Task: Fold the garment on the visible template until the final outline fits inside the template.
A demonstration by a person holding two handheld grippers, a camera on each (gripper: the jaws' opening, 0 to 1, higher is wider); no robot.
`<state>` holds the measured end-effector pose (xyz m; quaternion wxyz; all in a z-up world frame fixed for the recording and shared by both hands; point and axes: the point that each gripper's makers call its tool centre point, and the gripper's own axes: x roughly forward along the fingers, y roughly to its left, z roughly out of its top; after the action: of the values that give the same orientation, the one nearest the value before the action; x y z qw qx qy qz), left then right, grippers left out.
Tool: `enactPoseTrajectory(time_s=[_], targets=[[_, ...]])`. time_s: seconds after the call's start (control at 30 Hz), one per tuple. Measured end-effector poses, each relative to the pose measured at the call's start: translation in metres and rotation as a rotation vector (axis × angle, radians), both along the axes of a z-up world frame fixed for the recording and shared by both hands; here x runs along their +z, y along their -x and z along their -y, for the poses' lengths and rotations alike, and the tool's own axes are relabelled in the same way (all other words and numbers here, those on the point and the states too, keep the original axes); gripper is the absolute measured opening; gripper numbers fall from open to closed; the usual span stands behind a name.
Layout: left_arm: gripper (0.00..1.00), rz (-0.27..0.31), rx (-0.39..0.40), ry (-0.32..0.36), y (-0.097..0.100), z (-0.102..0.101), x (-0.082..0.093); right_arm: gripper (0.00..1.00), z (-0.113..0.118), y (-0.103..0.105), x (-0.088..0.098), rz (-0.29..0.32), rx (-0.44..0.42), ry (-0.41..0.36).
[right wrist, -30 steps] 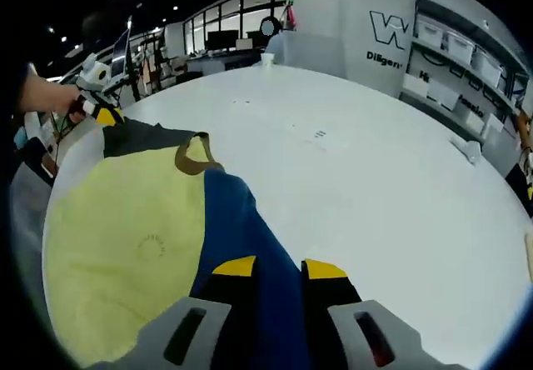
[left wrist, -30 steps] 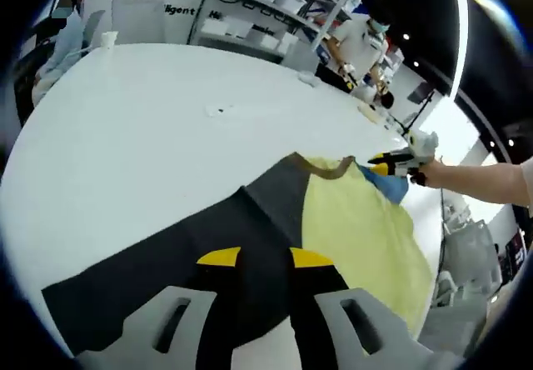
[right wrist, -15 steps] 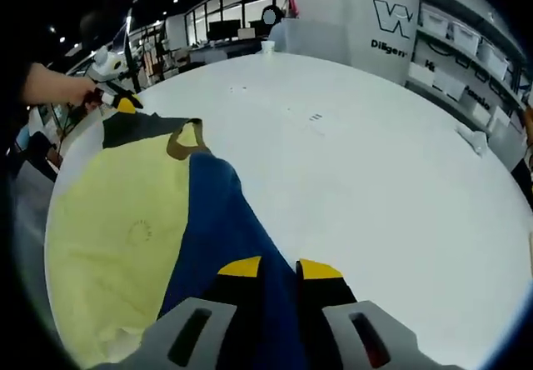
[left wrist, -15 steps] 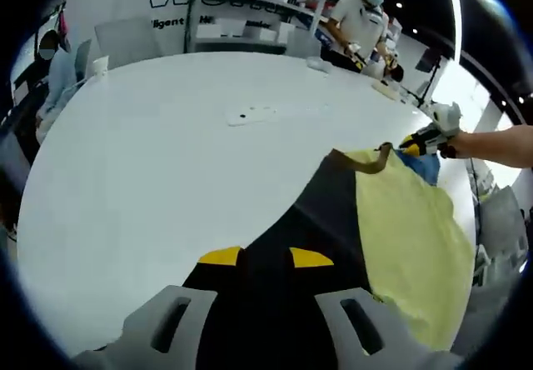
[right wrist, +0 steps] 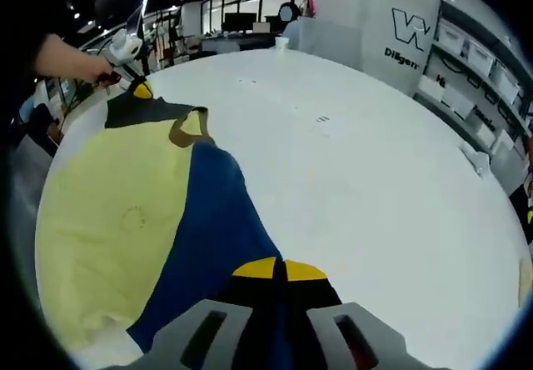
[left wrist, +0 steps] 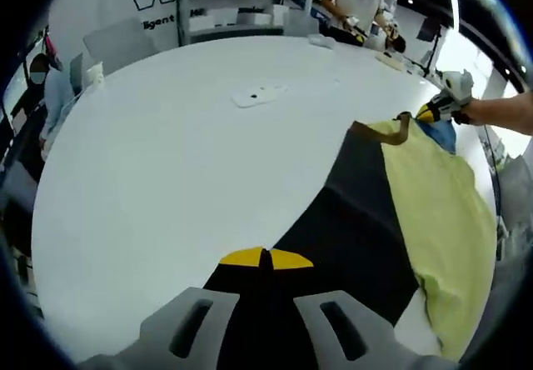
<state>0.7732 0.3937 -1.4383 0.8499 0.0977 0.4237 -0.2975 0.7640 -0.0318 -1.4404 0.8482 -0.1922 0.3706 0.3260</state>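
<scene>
I am pinching the garment (left wrist: 366,212) with both my left gripper (left wrist: 265,259) and right gripper (right wrist: 279,269), fingers closed, spreading it on the white tabletop (left wrist: 166,162); folding not yet begun.

From the left gripper view I lose the near edge of the black, yellow and blue fabric garment (left wrist: 366,220) behind my own yellow-tipped grey fingers (left wrist: 250,257), and its yellow panel runs out past the right edge. In the right gripper view the blue sleeve disappears under the right gripper's fingers (right wrist: 301,272). I cannot make out any template outline on the white round tabletop (left wrist: 183,145). The small flat white object (left wrist: 254,97) lying there is too small to identify.
</scene>
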Motion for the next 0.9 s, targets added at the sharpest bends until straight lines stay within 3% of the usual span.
enactPoseTrajectory(time_s=[0.13, 0.33, 0.57, 0.67, 0.8, 0.9], targets=[[0.0, 0.004, -0.006, -0.017, 0.0, -0.001, 0.0, 0.0, 0.016, -0.007, 0.001, 0.038, -0.05, 0.071], [0.0, 0.012, 0.025, -0.042, 0.002, -0.012, 0.002, 0.0, 0.03, -0.008, 0.0, 0.037, -0.142, 0.074], [0.0, 0.029, 0.041, -0.051, 0.003, -0.018, 0.003, 0.0, 0.032, -0.009, -0.001, 0.038, -0.169, 0.103], [0.0, 0.02, 0.053, -0.035, 0.005, -0.017, 0.003, 0.0, 0.027, -0.01, -0.001, 0.026, -0.173, 0.06], [0.01, 0.037, 0.025, -0.03, 0.006, -0.014, 0.005, 0.0, 0.026, -0.01, 0.0, 0.032, -0.163, 0.063], [0.12, 0.046, 0.023, 0.029, 0.004, -0.005, 0.009, 0.01, 0.023, -0.01, 0.0, 0.028, -0.157, 0.044]])
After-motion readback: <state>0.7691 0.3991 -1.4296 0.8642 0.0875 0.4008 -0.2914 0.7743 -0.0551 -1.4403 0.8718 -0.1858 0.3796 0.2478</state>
